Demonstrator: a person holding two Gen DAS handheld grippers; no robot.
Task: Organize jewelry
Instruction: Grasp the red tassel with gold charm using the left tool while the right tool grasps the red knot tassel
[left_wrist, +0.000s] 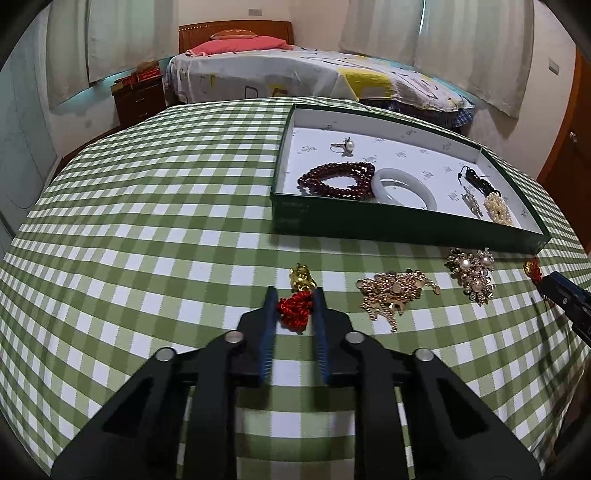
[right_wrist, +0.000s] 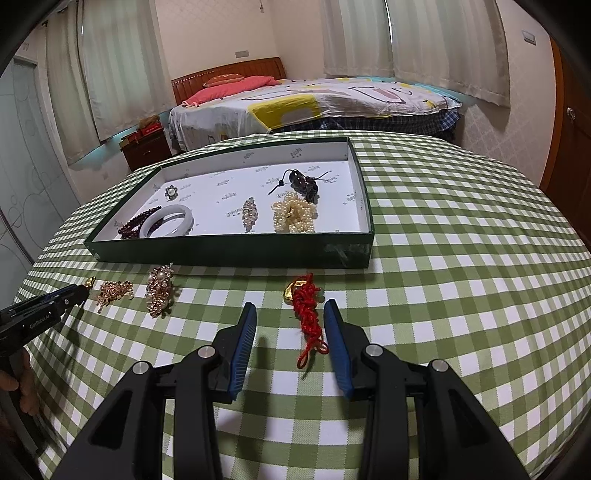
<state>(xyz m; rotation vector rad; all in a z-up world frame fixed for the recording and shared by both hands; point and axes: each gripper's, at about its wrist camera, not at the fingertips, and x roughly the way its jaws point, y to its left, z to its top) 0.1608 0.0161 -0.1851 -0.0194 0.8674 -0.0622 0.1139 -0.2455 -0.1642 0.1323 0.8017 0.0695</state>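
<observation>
Checked bench (left_wrist: 147, 229): left gripper (left_wrist: 294, 291) is closed on a red knot (left_wrist: 293, 308); right gripper (right_wrist: 290, 308), half open, holds nothing, a red charm (right_wrist: 308, 314) lying between its fingers.

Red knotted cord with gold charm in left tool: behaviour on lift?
Red cord looks braided and soft, so likely floppy; the gold charm will probably dangle and swing. Left tool pinches the knot, which looks grippy, so slip seems unlikely.
</observation>
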